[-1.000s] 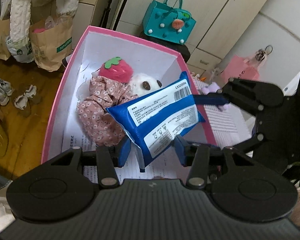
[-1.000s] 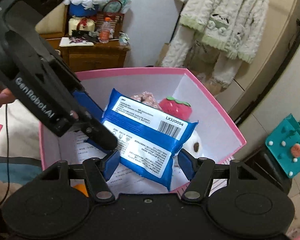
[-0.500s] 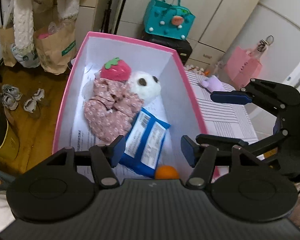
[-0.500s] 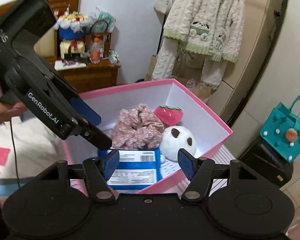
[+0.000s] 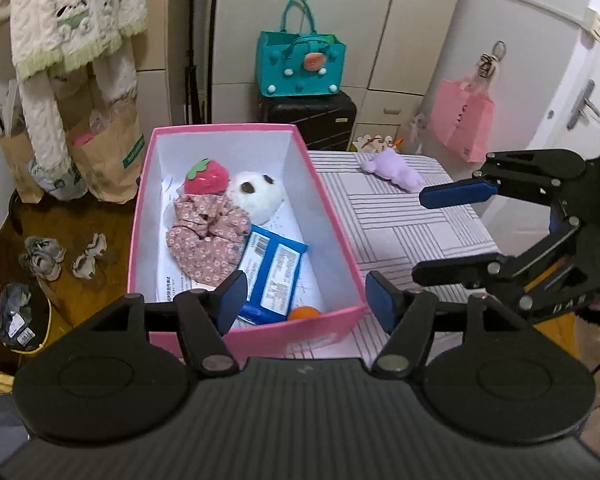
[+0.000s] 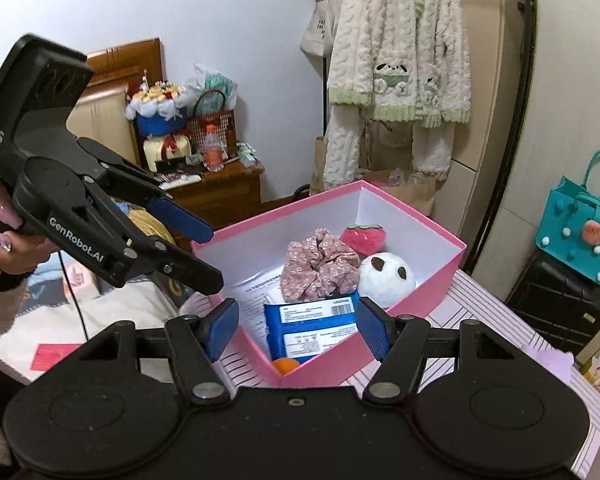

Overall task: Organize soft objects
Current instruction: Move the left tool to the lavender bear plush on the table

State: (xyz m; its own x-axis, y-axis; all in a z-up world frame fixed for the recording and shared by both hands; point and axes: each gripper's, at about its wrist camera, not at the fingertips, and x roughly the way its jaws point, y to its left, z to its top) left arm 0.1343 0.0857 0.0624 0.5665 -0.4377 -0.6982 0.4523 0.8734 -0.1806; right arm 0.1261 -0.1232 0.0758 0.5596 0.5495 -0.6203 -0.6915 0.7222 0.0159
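Plushie, the purple one, sits on the striped cloth upper right of center in the left view, well apart from the pink box that already holds the wipes, scrunchie, strawberry and white ball. It looks light and squishy, so I'd pinch across its fat middle. Both the left gripper and right gripper are wide open with nothing in them, the orange thing is half hidden by the box wall, and the plushie's too small to make out its shape.
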